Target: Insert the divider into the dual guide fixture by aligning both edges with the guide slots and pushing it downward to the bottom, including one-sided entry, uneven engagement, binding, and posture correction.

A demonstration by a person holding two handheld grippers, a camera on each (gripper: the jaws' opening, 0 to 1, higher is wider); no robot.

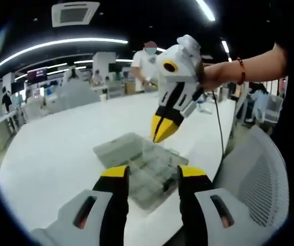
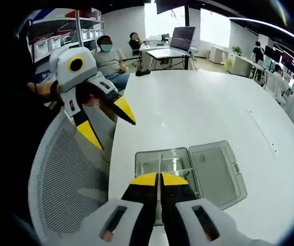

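Observation:
A clear plastic compartment box [image 2: 173, 163] lies on the white table, its lid [image 2: 214, 173] folded open beside it. In the left gripper view the box [image 1: 139, 165] sits just beyond my left gripper [image 1: 154, 173], whose yellow-tipped jaws stand open and empty. My right gripper [image 2: 159, 178] is shut. A thin pale divider [image 2: 160, 163], seen edge-on, rises from between its jaws. That gripper [image 1: 162, 134] hangs in the air above the box's far side, held by a hand with a red bracelet. The left gripper [image 2: 111, 128] hovers open off the table's edge.
A white mesh chair [image 1: 262, 174] stands at the table edge by the box, also seen as the chair [image 2: 64, 174]. The table [image 2: 203, 107] stretches wide and bare beyond. Seated people, a laptop [image 2: 180, 41] and shelves fill the background.

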